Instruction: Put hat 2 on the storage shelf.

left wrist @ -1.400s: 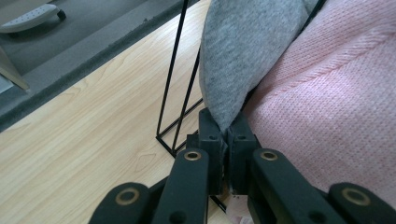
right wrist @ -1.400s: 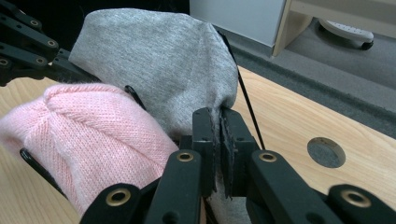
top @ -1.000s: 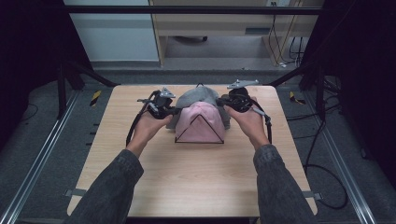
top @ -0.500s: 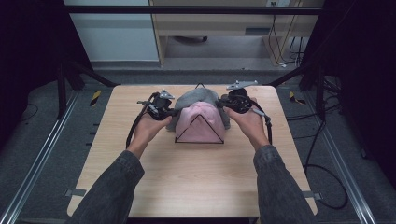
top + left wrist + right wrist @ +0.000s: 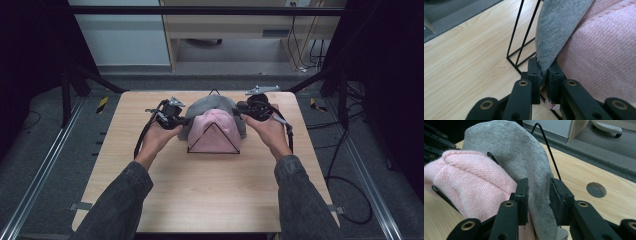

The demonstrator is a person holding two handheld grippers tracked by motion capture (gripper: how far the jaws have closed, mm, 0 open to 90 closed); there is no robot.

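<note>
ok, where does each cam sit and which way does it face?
High view: above the person's side, facing forward and down on the table; both forearms, left gripper, right gripper.
Left gripper view: on the left gripper, facing along its jaws at the grey hat; jaws nearly shut on its edge.
Right gripper view: on the right gripper, facing that hat; jaws just opening.
Shared: grey hat, pink hat, wire rack.

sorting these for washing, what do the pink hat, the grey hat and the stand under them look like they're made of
Pink hat: seemingly knitted yarn, wool or acrylic; rows of small loops show, matte and slightly fuzzy.
Grey hat: finer, softer cloth, perhaps fleece or brushed jersey; short nap, no visible stitches.
Stand: thin black wire, likely painted metal; straight slim rods with a smooth finish.
</note>
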